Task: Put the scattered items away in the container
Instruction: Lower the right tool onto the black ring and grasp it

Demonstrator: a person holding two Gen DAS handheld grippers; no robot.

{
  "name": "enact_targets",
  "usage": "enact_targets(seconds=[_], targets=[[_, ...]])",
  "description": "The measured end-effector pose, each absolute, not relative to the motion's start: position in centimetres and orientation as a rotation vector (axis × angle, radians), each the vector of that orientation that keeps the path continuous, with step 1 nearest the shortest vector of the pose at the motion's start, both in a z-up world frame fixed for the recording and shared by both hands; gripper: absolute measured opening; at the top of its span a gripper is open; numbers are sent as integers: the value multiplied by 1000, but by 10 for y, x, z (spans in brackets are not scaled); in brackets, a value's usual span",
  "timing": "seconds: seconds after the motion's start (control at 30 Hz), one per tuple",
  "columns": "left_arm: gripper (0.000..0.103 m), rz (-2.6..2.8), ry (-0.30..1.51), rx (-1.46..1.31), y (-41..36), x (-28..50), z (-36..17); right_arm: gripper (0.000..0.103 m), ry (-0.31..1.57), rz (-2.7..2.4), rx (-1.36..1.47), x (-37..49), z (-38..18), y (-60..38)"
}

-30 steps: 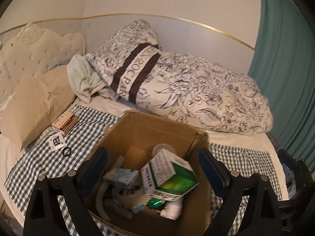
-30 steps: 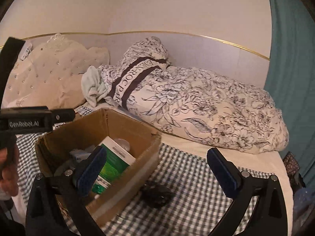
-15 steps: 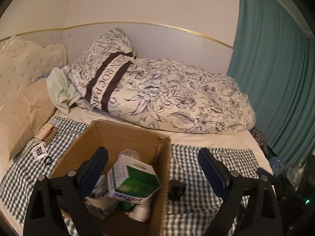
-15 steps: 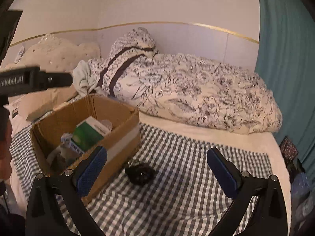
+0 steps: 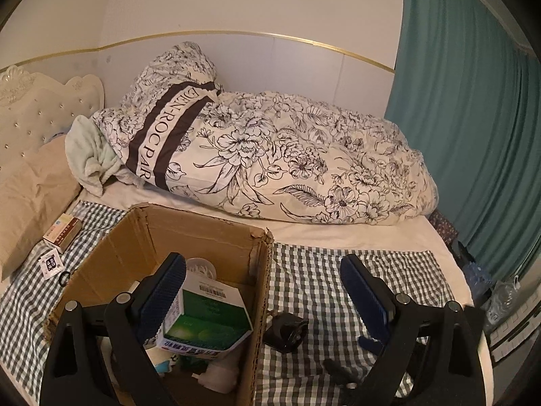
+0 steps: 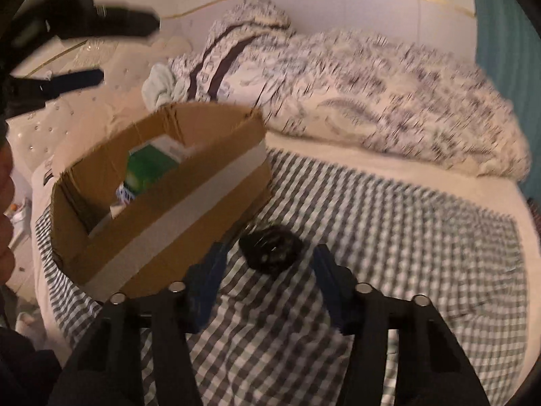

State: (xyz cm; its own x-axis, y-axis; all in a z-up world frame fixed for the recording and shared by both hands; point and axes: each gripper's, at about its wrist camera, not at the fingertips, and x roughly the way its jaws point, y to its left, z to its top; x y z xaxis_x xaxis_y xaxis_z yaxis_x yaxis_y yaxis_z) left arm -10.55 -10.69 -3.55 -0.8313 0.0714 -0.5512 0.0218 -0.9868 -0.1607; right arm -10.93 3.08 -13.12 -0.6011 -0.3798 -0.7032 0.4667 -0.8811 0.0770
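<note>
Right tool (image 6: 267, 267) spread around black item (image 6: 270, 250); left tool (image 5: 263, 280) released; pillow (image 5: 162, 128) lettered "ROC PAR".

Both grippers hung low near the cardboard box (image 5: 162, 247), fingers spread apart.

The left gripper (image 5: 263, 291) had its jaws held wide, its left blue pad (image 5: 162, 294) over the box's interior and its right pad (image 5: 363, 296) out past the box's right wall. The right gripper (image 6: 268, 270) sat just to the right of the box, its jaws parted but narrower, its pads (image 6: 206, 277) flanking open space with nothing pinched between them; that view was motion-blurred. From the right wrist camera, the left gripper's fingers (image 6: 74, 79) showed dark above and left of the box, and part of a hand (image 6: 5, 209) appeared at the frame's left edge.
</note>
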Motion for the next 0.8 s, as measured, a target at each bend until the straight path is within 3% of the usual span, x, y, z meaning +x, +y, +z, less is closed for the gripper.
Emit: enact_targets(seconds=[0.7,0.8], targets=[[95,2930,-333,-930,-111,-142,-58,44,67,-2333,1225,-176,-210,-9],[95,2927,-342,-931,-111,-144,-59,37,38,-2321,1237,-181,-217,-8]])
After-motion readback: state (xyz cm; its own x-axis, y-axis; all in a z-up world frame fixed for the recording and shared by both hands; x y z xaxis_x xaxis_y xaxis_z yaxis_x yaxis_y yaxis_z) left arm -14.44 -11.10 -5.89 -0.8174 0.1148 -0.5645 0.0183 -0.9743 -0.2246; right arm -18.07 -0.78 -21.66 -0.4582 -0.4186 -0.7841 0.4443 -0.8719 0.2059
